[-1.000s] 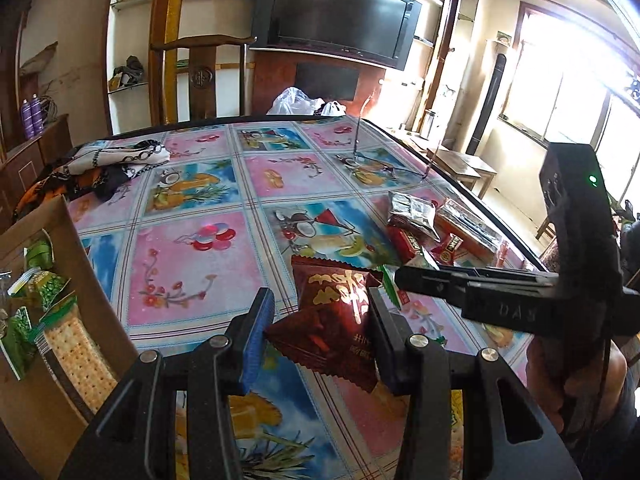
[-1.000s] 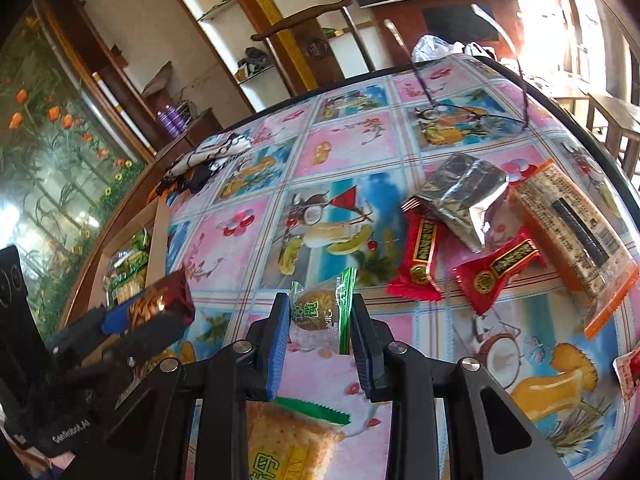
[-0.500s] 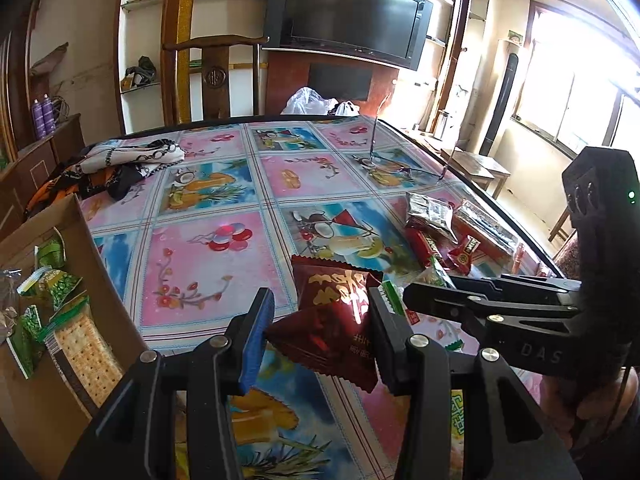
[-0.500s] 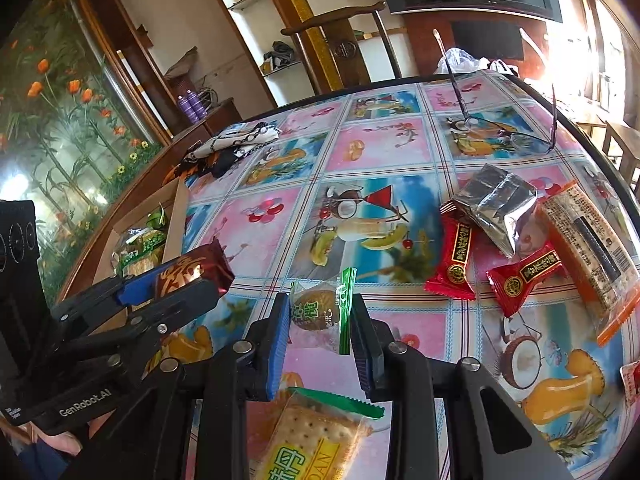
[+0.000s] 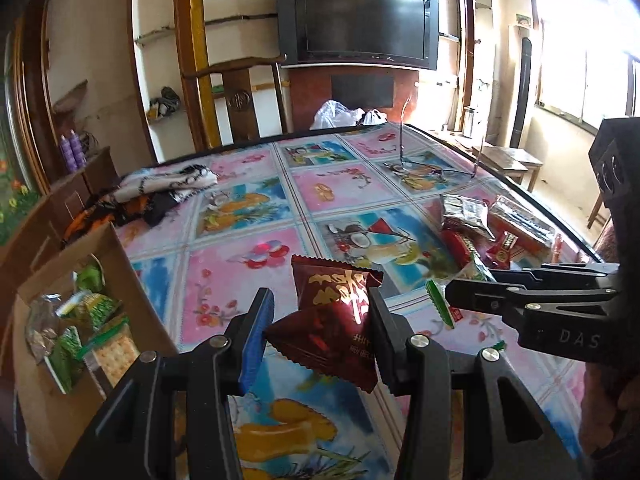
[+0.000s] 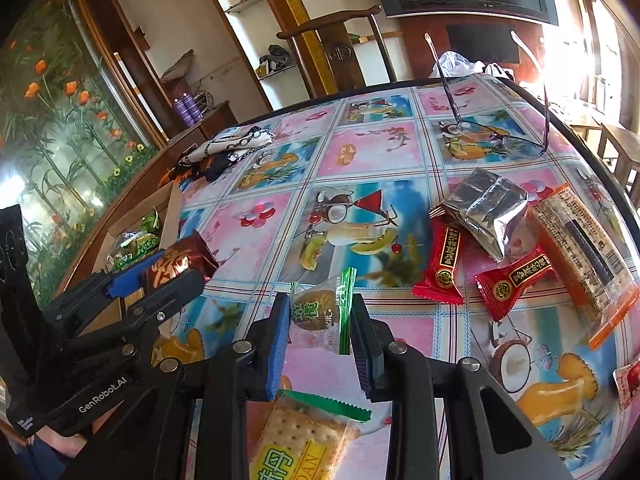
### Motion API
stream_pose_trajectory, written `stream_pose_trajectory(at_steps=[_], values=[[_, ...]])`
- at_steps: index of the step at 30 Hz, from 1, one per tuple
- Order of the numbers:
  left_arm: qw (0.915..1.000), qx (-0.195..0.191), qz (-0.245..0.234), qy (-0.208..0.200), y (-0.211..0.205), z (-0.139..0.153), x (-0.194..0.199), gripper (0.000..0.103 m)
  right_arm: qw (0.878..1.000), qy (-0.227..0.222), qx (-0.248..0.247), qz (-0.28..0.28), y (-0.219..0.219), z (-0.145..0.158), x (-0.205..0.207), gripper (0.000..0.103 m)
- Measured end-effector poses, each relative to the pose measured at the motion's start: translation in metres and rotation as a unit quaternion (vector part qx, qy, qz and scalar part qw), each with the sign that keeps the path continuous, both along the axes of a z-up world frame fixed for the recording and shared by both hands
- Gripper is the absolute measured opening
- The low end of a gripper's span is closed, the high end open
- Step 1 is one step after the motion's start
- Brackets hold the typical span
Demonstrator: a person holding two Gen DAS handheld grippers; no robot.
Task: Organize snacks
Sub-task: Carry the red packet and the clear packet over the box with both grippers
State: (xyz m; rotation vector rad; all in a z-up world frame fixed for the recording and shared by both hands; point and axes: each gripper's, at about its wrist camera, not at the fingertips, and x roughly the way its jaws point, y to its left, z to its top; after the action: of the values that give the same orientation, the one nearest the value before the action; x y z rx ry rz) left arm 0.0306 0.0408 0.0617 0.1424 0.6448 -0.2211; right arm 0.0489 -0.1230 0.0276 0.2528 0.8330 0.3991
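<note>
Left tongs (image 5: 320, 320) clamp maroon packet (image 5: 334, 312); right tongs (image 6: 320, 320) clamp green-edged biscuit (image 6: 320, 314), both mid-frame above tabletop (image 5: 240, 272). Box (image 5: 132, 300) lower left partly filled; several snacks (image 6: 500, 232) remain at right.

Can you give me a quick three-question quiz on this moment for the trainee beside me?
1. True or false: the left gripper is shut on a dark red snack packet.
2. What does the right gripper hold? A) the silver foil pouch B) a clear packet with a green edge C) the eyeglasses
3. Where do snacks already lie sorted?

Key
1. True; it is pinched between the jaws, above the table.
2. B.
3. In the cardboard box at the table's left edge, which holds green packets and a cracker pack.
</note>
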Motion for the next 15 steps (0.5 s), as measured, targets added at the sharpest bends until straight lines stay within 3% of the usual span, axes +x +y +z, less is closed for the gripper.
stream_pose_trajectory(at_steps=[7, 15], values=[[0.9990, 0.032, 0.009, -0.028, -0.0038, 0.0022, -0.0051, 0.045, 1.000, 0.004, -0.001, 0.005, 0.0030, -0.0037, 0.0009, 0.031], [0.9988, 0.036, 0.011, -0.032, -0.0039, 0.0024, -0.0054, 0.046, 1.000, 0.009, 0.000, 0.006, 0.0048, -0.0065, 0.0021, 0.031]])
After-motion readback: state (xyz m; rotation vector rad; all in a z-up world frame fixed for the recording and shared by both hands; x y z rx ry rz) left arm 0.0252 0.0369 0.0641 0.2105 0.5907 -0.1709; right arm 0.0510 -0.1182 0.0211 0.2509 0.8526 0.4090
